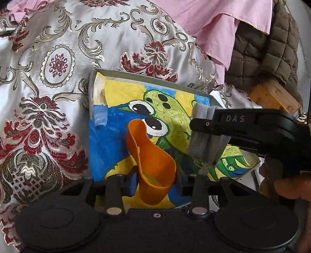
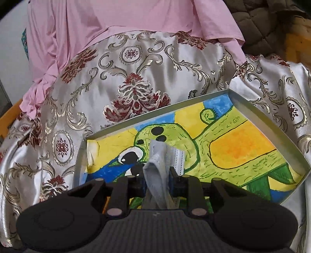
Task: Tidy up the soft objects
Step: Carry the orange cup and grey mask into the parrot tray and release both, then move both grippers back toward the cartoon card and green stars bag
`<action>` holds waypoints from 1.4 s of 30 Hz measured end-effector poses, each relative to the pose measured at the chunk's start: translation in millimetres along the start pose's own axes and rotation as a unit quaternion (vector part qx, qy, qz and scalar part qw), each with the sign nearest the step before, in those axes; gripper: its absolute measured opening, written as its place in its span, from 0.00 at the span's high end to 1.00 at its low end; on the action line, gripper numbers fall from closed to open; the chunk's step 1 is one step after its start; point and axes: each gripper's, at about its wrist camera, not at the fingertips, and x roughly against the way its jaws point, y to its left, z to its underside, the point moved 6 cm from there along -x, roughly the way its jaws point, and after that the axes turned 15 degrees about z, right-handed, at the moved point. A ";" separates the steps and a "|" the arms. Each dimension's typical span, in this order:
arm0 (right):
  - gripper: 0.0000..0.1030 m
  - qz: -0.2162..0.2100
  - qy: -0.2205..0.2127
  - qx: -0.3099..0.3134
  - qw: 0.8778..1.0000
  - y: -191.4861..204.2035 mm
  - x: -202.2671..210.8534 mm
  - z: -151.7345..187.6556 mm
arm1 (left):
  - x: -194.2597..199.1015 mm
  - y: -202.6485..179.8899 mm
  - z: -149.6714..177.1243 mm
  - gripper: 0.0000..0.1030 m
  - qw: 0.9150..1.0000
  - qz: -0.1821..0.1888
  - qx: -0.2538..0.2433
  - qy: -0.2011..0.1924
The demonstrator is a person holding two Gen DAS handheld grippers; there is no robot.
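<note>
Left gripper (image 1: 155, 179): its black body fills the foot of the left wrist view. A soft orange rubber cup-shaped piece (image 1: 150, 161) sits between its blue-padded fingers, bent and flared at the far end. The jaws stand fairly narrow; whether the pads press the piece cannot be told.

Right gripper (image 2: 156, 176): a bundle of folded pale grey-blue face masks (image 2: 161, 161) is clamped between its fingers, the near end running back out of sight under the body. In the left wrist view it enters from the right, masks (image 1: 207, 134) held tilted over the tray. A hand (image 1: 289, 186) shows at the right edge, cut off.

Both items hang above a shallow rectangular metal tray (image 2: 252, 114), its floor lined with a painted yellow, blue and green cartoon drawing (image 1: 171, 109). The paper's far left corner is curled up against the tray wall. The tray's near edge is hidden behind both grippers.

Surroundings: the tray rests on a silver satin cloth with maroon and gold floral pattern (image 1: 58, 64). A pink cotton garment (image 2: 116, 17) lies beyond it, a brown quilted jacket (image 1: 272, 54) to the far right over a yellow wooden frame (image 1: 272, 95). The cloth around the tray is open on all visible sides.
</note>
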 end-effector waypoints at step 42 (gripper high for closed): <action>0.00 -0.029 -0.220 0.014 0.975 -91.0 328.6 57.2 | 246.2 -170.8 20.3 0.01 0.971 -0.054 -0.126 -0.196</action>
